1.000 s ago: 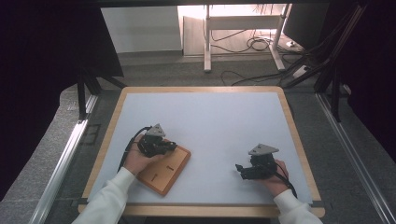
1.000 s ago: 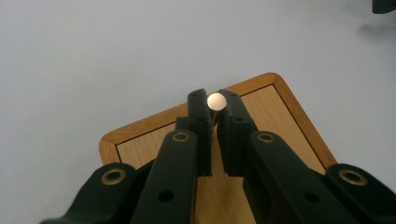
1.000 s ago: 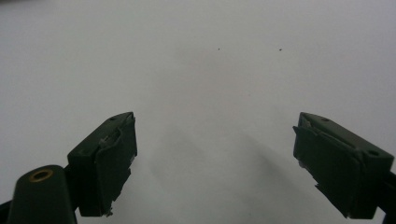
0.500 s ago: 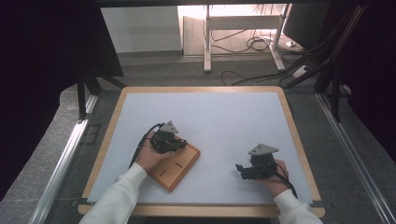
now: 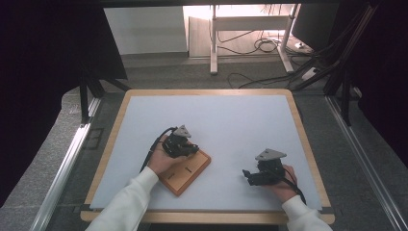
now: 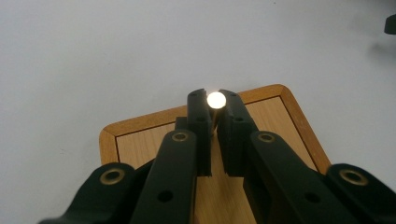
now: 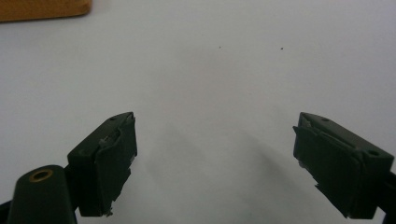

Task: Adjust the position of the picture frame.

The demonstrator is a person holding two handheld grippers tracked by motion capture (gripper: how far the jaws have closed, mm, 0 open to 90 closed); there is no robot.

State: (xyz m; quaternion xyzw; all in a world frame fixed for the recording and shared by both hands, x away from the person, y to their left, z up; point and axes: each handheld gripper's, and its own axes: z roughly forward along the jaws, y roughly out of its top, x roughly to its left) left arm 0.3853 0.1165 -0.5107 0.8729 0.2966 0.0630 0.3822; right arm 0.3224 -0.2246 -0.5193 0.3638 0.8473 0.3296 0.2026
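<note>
- White and wood-framed, the surface (image 5: 226,120) carries one thing, a wooden board (image 5: 187,171) lying near the person's edge, left of the middle.
- Over that board sits the left tool (image 5: 188,148), its jaws drawn nearly together on a small metal pin (image 6: 215,100) whose round end glares bright between the tips.
- My reading of the step: the pin is being carried to, or set into, the board. Whether its lower end touches the wood cannot be told.
- Well apart to the right, the right tool (image 5: 248,175) rests low on the bare surface with its jaws spread wide and nothing between them.
- Next, I judge, the left tool must keep the pin upright over its place on the board, lower it straight, and only then let the jaws part.
- From the high view come the layout, both hands and faint dark marks on the board's top, but the pin is too small to make out there.
- Looking along the left tool's jaws, the grip on the pin and the board's darker border with rounded corners (image 6: 280,88) are plain.
- Along the right tool's jaws (image 7: 215,158) there is white surface and just a corner of the board (image 7: 44,9).
</note>
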